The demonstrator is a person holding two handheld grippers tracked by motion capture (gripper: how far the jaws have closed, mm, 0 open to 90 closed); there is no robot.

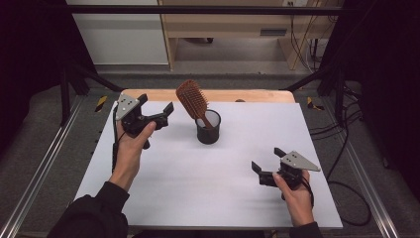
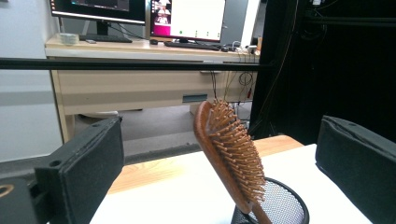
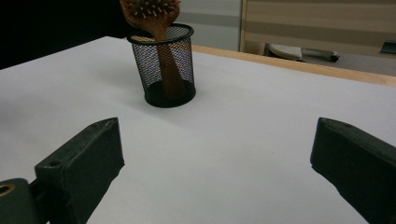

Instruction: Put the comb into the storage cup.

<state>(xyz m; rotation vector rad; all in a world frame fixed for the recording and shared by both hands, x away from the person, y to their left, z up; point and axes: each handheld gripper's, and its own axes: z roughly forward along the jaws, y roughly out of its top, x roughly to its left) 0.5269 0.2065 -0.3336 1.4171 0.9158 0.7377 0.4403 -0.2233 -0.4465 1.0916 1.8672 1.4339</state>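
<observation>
The left gripper point(image 1: 157, 113), held above the far left part of the white table point(image 1: 163, 183), has its jaws wide apart with nothing between them, aimed at the brown wooden paddle hairbrush point(image 1: 191, 99). The hairbrush stands handle-down in the black wire-mesh cup point(image 1: 208, 130) at the far middle of the table, head leaning left. The right gripper point(image 1: 267, 159) hovers near the right edge, jaws likewise spread and empty, well apart from the cup.

The left gripper point(image 1: 158, 111) is held raised at the far left, its jaws spread wide and pointing right. The right gripper point(image 1: 267, 161) sits low at the near right, jaws wide apart, pointing left. Both forearms enter from below in dark sleeves.
</observation>
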